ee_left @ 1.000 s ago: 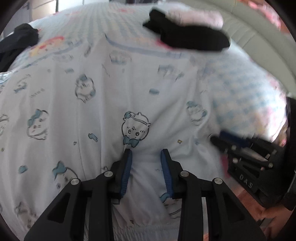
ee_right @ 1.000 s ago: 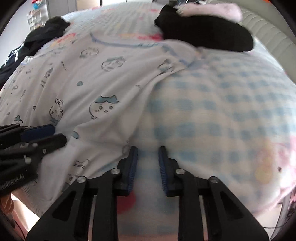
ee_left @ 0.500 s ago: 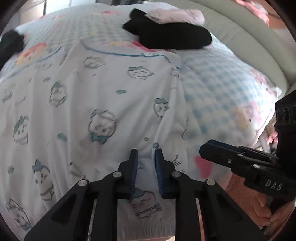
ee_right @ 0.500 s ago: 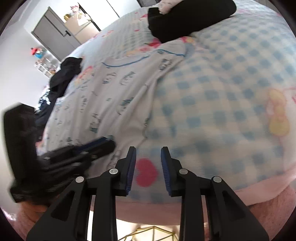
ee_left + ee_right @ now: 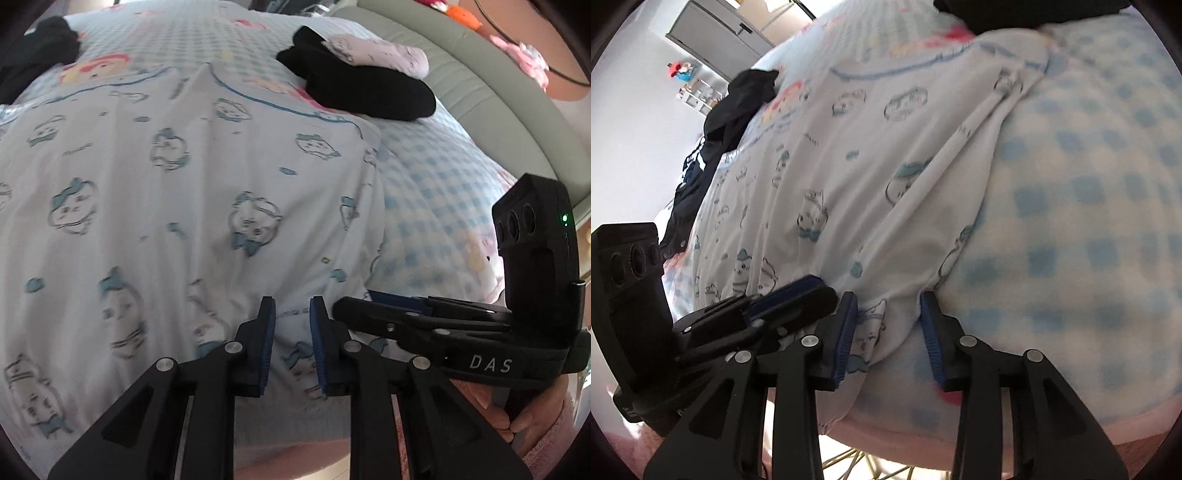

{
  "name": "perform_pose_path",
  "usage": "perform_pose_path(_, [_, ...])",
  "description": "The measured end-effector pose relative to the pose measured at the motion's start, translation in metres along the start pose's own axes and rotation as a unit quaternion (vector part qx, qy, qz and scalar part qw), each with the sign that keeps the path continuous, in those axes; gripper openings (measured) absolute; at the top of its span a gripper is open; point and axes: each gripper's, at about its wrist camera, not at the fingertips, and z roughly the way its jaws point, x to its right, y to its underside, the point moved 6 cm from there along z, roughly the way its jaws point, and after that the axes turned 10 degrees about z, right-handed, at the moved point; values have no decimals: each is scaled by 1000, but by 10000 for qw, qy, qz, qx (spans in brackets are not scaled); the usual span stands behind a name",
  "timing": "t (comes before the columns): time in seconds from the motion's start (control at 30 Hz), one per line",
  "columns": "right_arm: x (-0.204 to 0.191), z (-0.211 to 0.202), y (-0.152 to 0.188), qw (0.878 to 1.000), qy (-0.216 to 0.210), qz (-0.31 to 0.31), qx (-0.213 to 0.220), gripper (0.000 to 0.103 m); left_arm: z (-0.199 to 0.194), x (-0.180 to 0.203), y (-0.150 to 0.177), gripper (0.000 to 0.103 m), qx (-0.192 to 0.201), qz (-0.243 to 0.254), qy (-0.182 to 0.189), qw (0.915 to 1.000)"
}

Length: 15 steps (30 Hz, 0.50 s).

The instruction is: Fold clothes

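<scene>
A white garment [image 5: 184, 203] printed with blue cartoon faces lies spread on the bed. My left gripper [image 5: 291, 310] sits at its near hem close to the right corner. Its jaws stand a narrow gap apart, with bunched cloth filling the gap and creases running out from it. In the right wrist view the garment [image 5: 868, 166] ends in a corner flap that hangs between the jaws of my right gripper [image 5: 888, 299]. Those jaws are opening and the pads do not press on the cloth. The left gripper [image 5: 812, 291] lies right beside it. The right gripper [image 5: 354, 302] touches the left one's side.
A blue-checked blanket [image 5: 424, 184] covers the bed. Folded black clothes [image 5: 362, 92] with a pink piece [image 5: 380, 55] on top lie at the far right. More dark clothes [image 5: 738, 99] are heaped at the far left. A grey padded edge [image 5: 480, 74] borders the bed. A hand [image 5: 517, 417] holds the right tool.
The left jaws narrowed onto the cloth near the hem. The right gripper swung left from the bare blanket to the garment's corner and its jaws widened. Both tools now sit side by side.
</scene>
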Motion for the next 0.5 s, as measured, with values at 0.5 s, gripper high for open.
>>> perform_pose_path(0.5, [-5,-12,4,9980,568,-77,265,5,-3,12,-2,43,23,266,-146,9995])
